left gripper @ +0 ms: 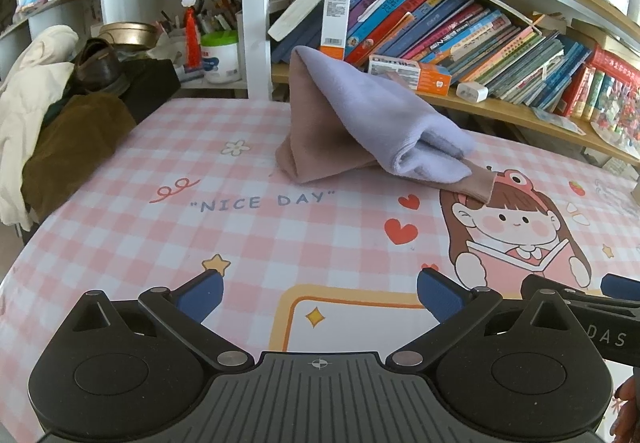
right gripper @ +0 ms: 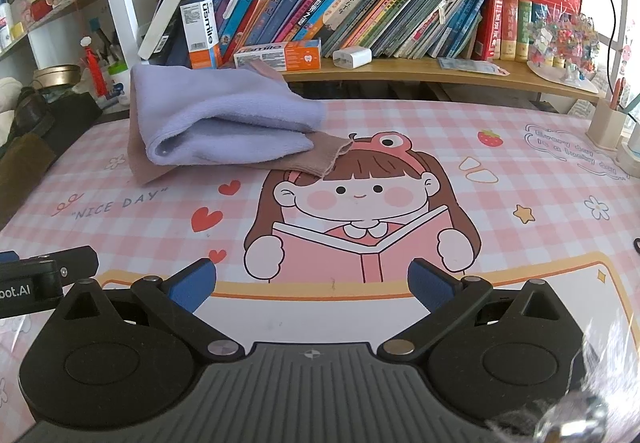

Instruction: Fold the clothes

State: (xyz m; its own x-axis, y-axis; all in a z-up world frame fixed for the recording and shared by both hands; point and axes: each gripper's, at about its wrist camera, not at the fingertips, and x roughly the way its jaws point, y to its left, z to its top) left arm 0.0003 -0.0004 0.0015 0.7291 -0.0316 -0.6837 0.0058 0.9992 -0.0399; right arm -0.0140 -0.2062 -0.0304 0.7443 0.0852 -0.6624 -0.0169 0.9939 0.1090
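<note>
A folded lavender cloth (left gripper: 384, 111) lies on top of a folded dusty-pink cloth (left gripper: 316, 139) at the far side of the pink checked table mat (left gripper: 240, 227). The same stack shows in the right wrist view, lavender cloth (right gripper: 224, 115) over pink cloth (right gripper: 312, 159), at the far left. My left gripper (left gripper: 318, 293) is open and empty, low over the mat, well short of the stack. My right gripper (right gripper: 312, 283) is open and empty over the cartoon girl print. Each gripper's body shows at the edge of the other's view.
A bookshelf (left gripper: 500, 111) with leaning books and toothpaste boxes (right gripper: 280, 57) stands right behind the cloths. A pile of brown and cream clothes (left gripper: 60, 139) lies at the table's left edge. A pen cup (right gripper: 606, 125) stands at the far right.
</note>
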